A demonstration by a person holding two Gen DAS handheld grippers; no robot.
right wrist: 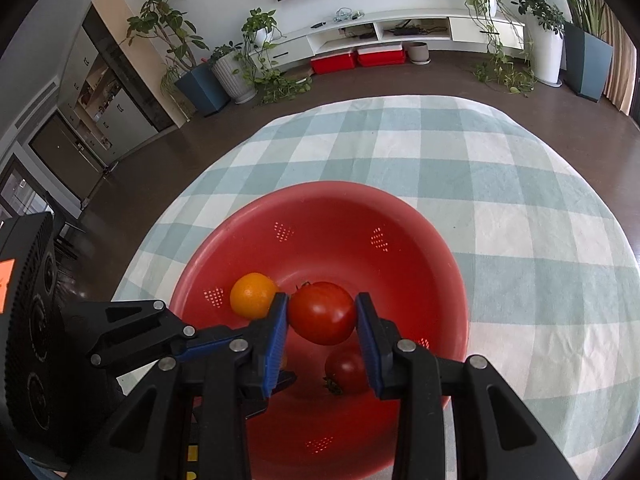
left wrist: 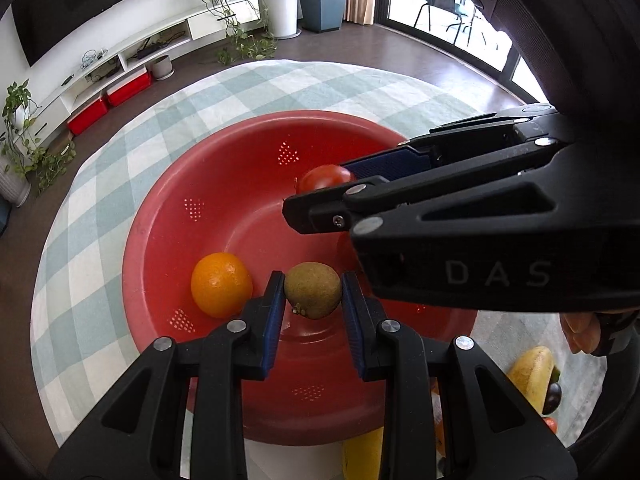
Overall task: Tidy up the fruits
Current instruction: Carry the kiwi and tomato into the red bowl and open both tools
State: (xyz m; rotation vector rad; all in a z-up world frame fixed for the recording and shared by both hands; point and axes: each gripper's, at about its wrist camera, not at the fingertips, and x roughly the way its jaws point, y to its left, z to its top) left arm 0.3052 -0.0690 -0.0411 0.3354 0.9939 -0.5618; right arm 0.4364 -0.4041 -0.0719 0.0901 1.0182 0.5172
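left gripper (left wrist: 313,294): clamped on a kiwi (left wrist: 313,295), blue pads pressed on both sides, hanging over the red colander

right gripper (right wrist: 322,314): pinching a tomato (right wrist: 322,313) between its blue pads, also over the colander; in the left wrist view it comes in from the right with the tomato at its tip

colander (left wrist: 240,184): big red plastic one with little clusters of drain holes, sitting on the table

orange (left wrist: 221,290): already down inside the colander, on the left side, just beside the left gripper's finger in that view

second tomato (right wrist: 346,368): darker red, lying in the bottom of the colander below the held one, stem end visible

table (right wrist: 500,200): round, covered with a pale green and white checked cloth

other fruit: a yellow one, banana-looking (left wrist: 532,376), and something dark and round (left wrist: 554,398) sit outside the colander at the lower right of the left wrist view, can't tell more

hand (left wrist: 580,330): a bit of it shows under the right gripper's body
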